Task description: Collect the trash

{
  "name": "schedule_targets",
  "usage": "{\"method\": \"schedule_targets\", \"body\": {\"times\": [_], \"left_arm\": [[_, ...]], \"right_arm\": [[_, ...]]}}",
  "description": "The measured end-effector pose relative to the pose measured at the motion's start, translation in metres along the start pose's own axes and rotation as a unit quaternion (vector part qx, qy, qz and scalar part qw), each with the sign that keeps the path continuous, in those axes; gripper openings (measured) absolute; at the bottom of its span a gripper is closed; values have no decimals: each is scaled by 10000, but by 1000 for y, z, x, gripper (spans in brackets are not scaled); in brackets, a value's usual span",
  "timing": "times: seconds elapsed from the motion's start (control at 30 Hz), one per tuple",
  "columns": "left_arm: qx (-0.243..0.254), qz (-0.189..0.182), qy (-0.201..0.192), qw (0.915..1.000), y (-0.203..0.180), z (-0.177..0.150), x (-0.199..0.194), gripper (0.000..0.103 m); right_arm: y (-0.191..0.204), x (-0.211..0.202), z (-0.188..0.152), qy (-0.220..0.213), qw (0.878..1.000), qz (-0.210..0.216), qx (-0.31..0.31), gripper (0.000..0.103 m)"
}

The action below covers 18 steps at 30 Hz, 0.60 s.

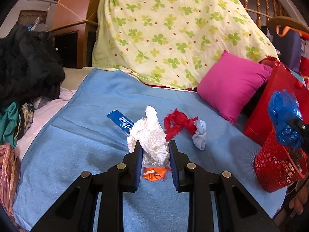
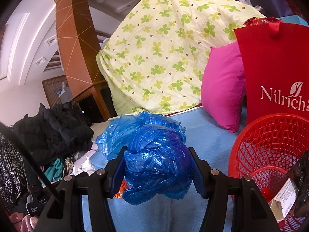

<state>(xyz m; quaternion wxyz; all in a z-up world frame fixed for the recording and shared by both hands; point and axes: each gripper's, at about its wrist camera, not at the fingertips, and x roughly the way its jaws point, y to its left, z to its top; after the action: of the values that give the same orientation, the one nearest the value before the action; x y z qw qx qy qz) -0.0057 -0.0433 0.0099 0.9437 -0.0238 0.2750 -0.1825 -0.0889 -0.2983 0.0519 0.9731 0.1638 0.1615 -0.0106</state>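
Evidently both hands were mid-collection: the left gripper (image 1: 154, 154) clenched crumpled white paper (image 1: 149, 135) above the bed (image 1: 77, 135), while the right gripper (image 2: 156, 172) grasped a blue plastic bag (image 2: 154, 160). Next, each load apparently needed carrying over the red basket (image 2: 270, 135) and releasing.

Pink pillow (image 1: 231, 89) beside clover-print quilt (image 1: 170, 32).

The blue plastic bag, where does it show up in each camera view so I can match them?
Left wrist view: blue plastic bag at the far right edge, above the red basket, held in the right tongs.
Right wrist view: bag bottom centre, between the tongs.
Shared landmark: the pink pillow.
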Motion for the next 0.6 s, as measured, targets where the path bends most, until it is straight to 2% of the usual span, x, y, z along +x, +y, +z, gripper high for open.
{"method": "schedule_targets", "body": {"times": [0.3, 0.6], "left_arm": [[386, -69, 41, 9992, -35, -8, 1, 28], [755, 180, 26, 9970, -59, -12, 4, 28]], "right_arm": [[5, 0, -1, 5, 9998, -4, -208, 63], [2, -4, -2, 21, 9998, -76, -203, 63]]}}
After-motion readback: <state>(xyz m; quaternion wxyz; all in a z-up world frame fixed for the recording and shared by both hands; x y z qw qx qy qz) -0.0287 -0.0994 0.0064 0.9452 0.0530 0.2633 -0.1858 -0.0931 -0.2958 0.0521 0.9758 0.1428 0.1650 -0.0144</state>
